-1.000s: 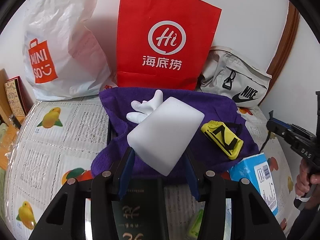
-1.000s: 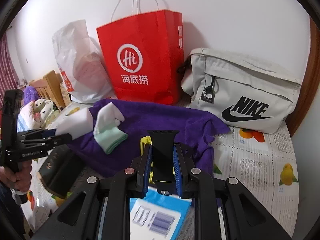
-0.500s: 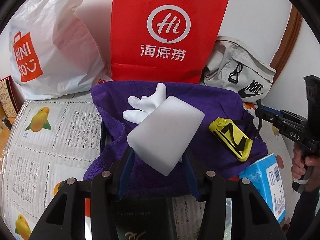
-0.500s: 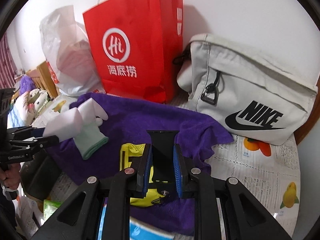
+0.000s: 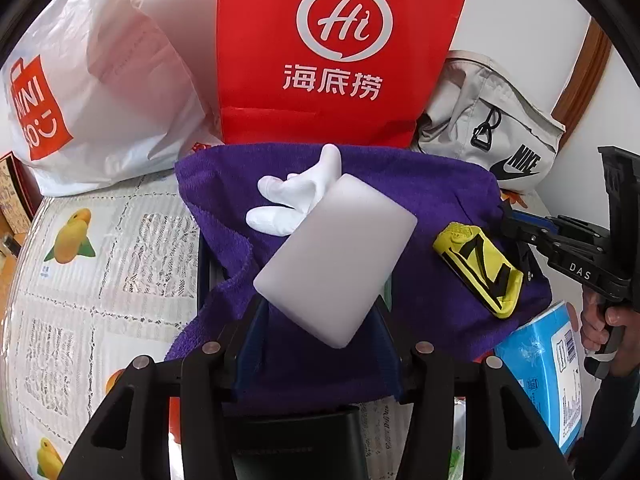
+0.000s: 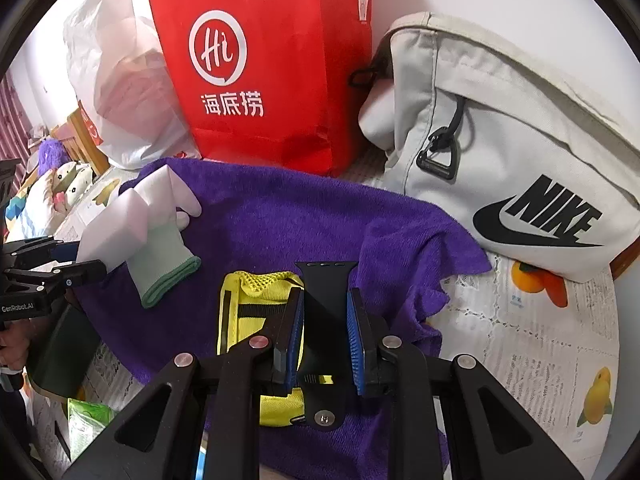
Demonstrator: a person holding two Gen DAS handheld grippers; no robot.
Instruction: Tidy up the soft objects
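My left gripper (image 5: 316, 308) is shut on a white sponge block (image 5: 336, 256) and holds it above a purple towel (image 5: 420, 192). A white glove (image 5: 296, 196) lies on the towel just beyond the sponge; it also shows in the right wrist view (image 6: 160, 232). My right gripper (image 6: 326, 316) is shut on a black watch strap (image 6: 326, 292) above a yellow and black pouch (image 6: 248, 300) that lies on the towel (image 6: 300, 216). The pouch (image 5: 480, 268) and the right gripper (image 5: 516, 228) show at the right of the left wrist view.
A red paper bag (image 5: 336, 52), a white Miniso plastic bag (image 5: 88, 92) and a grey Nike bag (image 6: 508, 152) stand against the wall behind the towel. A blue tissue pack (image 5: 544, 364) lies at the towel's right front. A fruit-print tablecloth (image 5: 100, 264) covers the table.
Both grippers moved forward toward the towel and bags, each still holding its object. The right gripper with the strap moved from over the blue pack to above the yellow pouch.
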